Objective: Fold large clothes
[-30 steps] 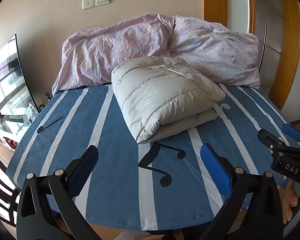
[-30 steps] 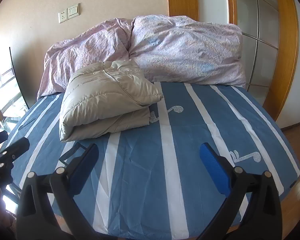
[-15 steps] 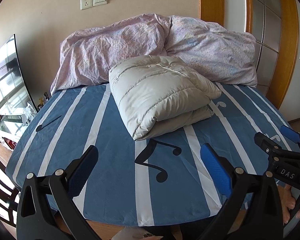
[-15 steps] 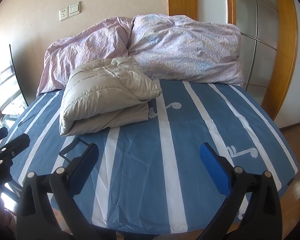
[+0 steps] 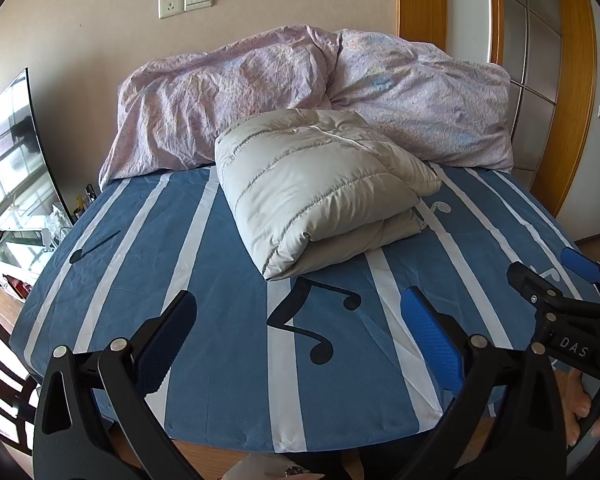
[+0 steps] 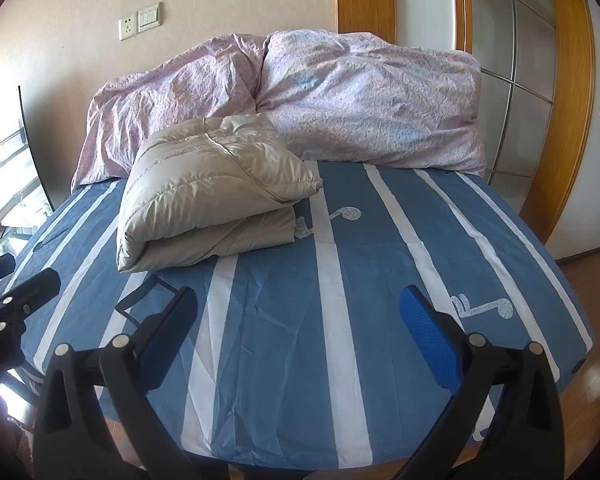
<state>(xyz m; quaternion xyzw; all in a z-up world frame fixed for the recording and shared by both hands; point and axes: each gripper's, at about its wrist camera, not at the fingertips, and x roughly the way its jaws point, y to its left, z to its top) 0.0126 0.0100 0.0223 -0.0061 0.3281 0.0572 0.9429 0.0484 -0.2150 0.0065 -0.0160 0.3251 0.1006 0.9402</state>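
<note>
Puffer jacket folded, lying mid-bed against pink duvet. Left gripper and right gripper over near bed edge, fingers apart, holding nothing.

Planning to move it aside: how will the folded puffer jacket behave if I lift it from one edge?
The puffer jacket looks puffy and quilted, so probably light and floppy. Its stacked layers would likely unfold. The shiny shell may slip between the left gripper pads.
</note>
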